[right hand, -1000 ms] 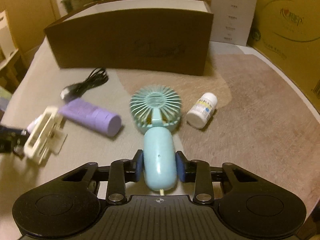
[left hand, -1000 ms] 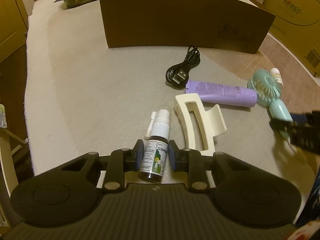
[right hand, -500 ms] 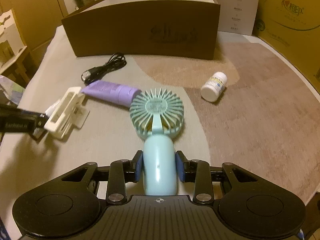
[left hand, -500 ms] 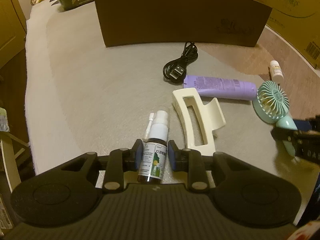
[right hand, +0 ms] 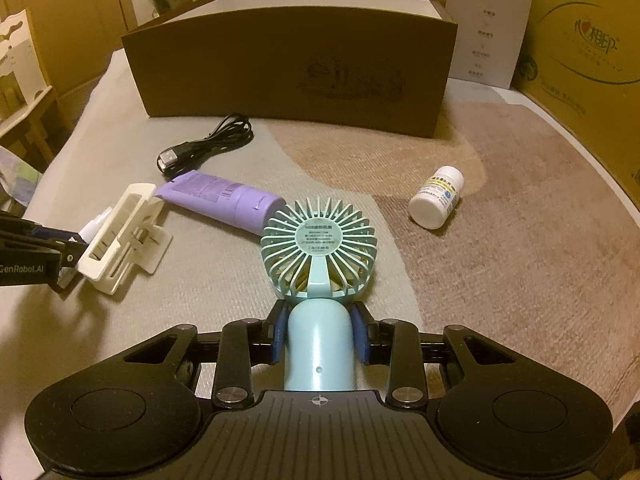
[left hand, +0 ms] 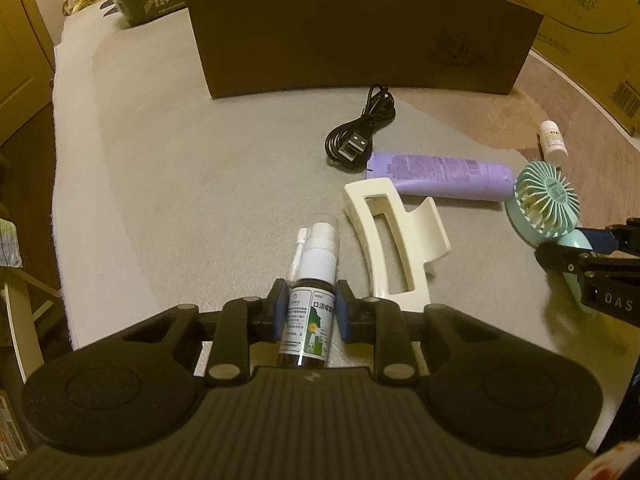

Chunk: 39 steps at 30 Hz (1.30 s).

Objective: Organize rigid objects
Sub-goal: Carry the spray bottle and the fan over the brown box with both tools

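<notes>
My left gripper (left hand: 311,312) is shut on a small brown spray bottle (left hand: 309,320) with a white nozzle and a labelled body. A cream hair claw clip (left hand: 394,244) lies just right of it. My right gripper (right hand: 319,334) is shut on the handle of a mint handheld fan (right hand: 319,252), whose round head points away from me. In the left wrist view the fan (left hand: 544,204) and the right gripper (left hand: 592,256) show at the right edge. The left gripper (right hand: 60,254) shows at the left edge of the right wrist view, beside the clip (right hand: 124,236).
A purple tube (right hand: 224,202), a coiled black USB cable (right hand: 212,144) and a white pill bottle (right hand: 438,196) lie on the mat. A long brown cardboard box (right hand: 292,68) stands across the back. Yellow cartons (right hand: 588,52) line the right side. The mat's left edge (left hand: 60,200) drops off.
The right gripper has drawn the fan nearer and away from the pill bottle and purple tube. The left gripper holds the spray bottle in the same place.
</notes>
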Available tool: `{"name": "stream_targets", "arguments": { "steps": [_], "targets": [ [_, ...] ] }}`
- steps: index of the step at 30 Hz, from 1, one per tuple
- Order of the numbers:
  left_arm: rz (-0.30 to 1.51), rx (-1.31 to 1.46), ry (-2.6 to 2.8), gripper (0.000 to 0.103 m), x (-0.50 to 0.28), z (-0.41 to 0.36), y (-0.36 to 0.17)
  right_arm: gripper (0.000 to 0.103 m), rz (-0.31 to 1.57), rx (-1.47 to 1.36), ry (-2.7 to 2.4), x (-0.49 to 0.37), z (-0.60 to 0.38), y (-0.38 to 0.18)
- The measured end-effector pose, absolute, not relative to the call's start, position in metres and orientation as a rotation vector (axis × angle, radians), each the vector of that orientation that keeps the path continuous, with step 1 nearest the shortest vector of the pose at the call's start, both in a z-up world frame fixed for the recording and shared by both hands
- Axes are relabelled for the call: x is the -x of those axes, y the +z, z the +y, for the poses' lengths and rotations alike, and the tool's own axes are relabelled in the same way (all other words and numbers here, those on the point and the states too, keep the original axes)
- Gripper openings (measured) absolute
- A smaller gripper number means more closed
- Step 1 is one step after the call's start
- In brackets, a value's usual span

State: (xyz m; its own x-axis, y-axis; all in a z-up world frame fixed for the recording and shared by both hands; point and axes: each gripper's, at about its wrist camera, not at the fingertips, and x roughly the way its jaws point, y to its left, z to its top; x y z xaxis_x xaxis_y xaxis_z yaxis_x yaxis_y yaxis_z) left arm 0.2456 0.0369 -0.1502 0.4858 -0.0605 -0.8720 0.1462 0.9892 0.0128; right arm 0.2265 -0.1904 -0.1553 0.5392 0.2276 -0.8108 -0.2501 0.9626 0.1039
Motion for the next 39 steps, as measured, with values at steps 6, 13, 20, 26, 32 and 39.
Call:
{"name": "stream_targets", "arguments": {
  "steps": [6,13,20,26,32,39],
  "targets": [
    [1.062,-0.071,-0.115,0.023,-0.245,0.04,-0.147,0.033,0.97,-0.004,0.315,-0.222,-0.195,-0.153],
    [1.024,-0.051,-0.107,0.023,-0.241,0.046,-0.131,0.033,0.96,-0.061,0.334,-0.217,-0.2,-0.142],
    [0.972,-0.044,-0.103,0.023,-0.245,0.047,-0.109,0.033,0.915,-0.084,0.332,-0.223,-0.205,-0.123],
    [0.924,-0.052,-0.102,0.023,-0.256,0.047,-0.09,0.034,0.87,-0.094,0.328,-0.236,-0.211,-0.102],
    [0.874,-0.063,-0.099,0.023,-0.276,0.049,-0.071,0.033,0.822,-0.095,0.325,-0.255,-0.219,-0.082],
    [0.817,-0.097,-0.117,0.023,-0.306,0.041,-0.049,0.033,0.765,-0.08,0.336,-0.285,-0.223,-0.057]
  ]
}}
